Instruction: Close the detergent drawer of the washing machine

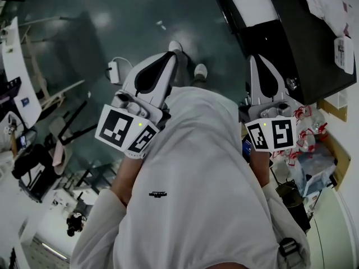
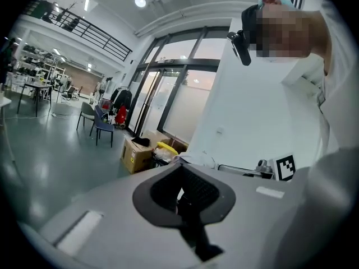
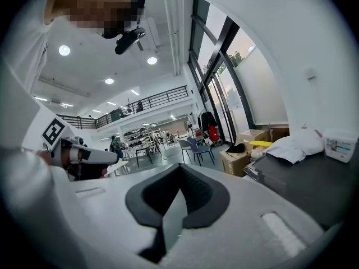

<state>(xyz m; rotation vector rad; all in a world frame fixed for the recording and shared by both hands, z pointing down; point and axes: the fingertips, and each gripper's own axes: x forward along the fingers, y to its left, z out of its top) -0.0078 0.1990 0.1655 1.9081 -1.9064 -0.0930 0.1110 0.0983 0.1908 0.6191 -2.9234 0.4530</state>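
Observation:
Both grippers are held close against the person's white shirt (image 1: pixel 196 178). My left gripper (image 1: pixel 171 58) points away from the body over the dark green floor, jaws shut with nothing between them. My right gripper (image 1: pixel 259 60) is also shut and empty, its tip near the corner of a black appliance (image 1: pixel 291 43) with a white panel (image 1: pixel 255 1) on top. No detergent drawer can be made out in any view. In the left gripper view the left gripper (image 2: pixel 180 170) faces a hall and a white wall. In the right gripper view the right gripper (image 3: pixel 180 170) has the black appliance top (image 3: pixel 314 178) to its right.
White cloth (image 1: pixel 328 4) and a small white box (image 3: pixel 340 144) lie on the appliance. Red-and-white packets (image 1: pixel 305 133) fill a shelf at the right. The person's shoes (image 1: pixel 199 70) stand on the floor beside a white plug block (image 1: pixel 115 72). Cardboard boxes (image 2: pixel 134 153) and chairs (image 2: pixel 101 125) stand farther off.

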